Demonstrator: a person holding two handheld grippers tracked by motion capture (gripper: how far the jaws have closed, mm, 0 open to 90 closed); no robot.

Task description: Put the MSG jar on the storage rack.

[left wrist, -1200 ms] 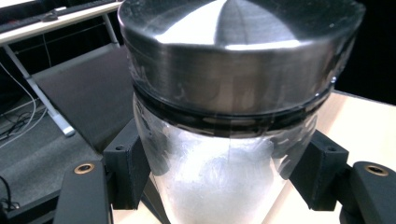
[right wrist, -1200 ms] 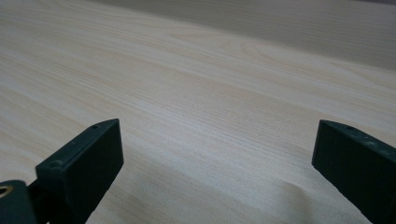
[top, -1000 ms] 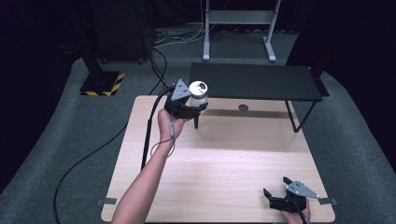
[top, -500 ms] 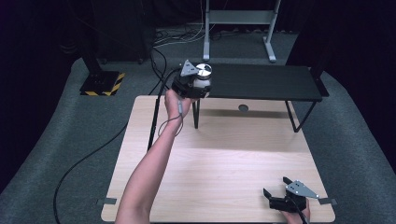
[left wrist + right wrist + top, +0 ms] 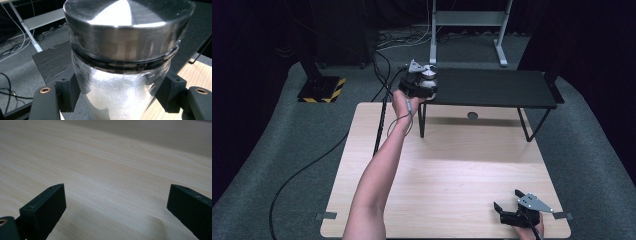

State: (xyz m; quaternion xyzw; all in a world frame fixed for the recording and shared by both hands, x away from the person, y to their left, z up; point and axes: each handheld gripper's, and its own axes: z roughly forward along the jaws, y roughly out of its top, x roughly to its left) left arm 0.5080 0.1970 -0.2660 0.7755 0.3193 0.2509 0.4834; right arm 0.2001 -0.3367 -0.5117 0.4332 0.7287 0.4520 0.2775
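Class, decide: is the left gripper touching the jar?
Touching. In the left gripper view, both black jaws of the left gripper press against the clear sides of the jar, with no gap on either side.

Light wooden table (image 5: 452, 170), black raised shelf (image 5: 492, 87) at its far edge, grey carpet (image 5: 272, 150)
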